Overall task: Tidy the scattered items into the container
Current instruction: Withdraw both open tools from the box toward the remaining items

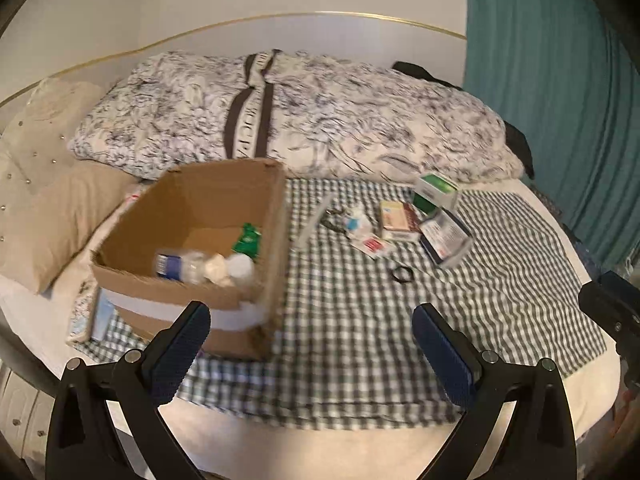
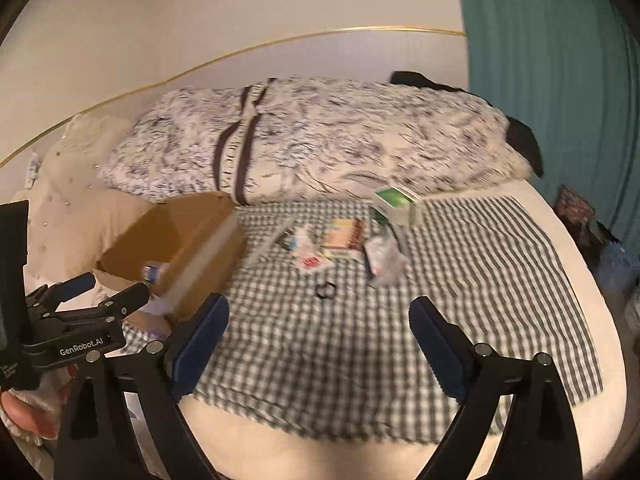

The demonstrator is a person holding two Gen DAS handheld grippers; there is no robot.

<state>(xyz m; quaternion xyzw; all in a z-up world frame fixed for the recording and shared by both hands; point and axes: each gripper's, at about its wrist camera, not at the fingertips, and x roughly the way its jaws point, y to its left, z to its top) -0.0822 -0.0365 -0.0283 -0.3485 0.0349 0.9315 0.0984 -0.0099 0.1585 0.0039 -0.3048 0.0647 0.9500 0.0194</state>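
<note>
Jaws: we see both wide apart and empty, left gripper [image 1: 311, 334] and right gripper [image 2: 319, 328].
Box: cardboard box [image 1: 192, 216] sits on the bed's checked cloth [image 1: 360, 320], bottle [image 1: 180, 266] inside.
Scattered: packets [image 1: 404, 220] and a ring [image 1: 402, 273] lie right of it.

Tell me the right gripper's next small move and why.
Probably ease the right gripper forward to the small black ring: its jaws are open and empty, and the ring lies nearest on the checked cloth, outside the cardboard box.

Both wrist views angled down – bed [image 1: 360, 420], checked cloth [image 2: 460, 280] shared
</note>
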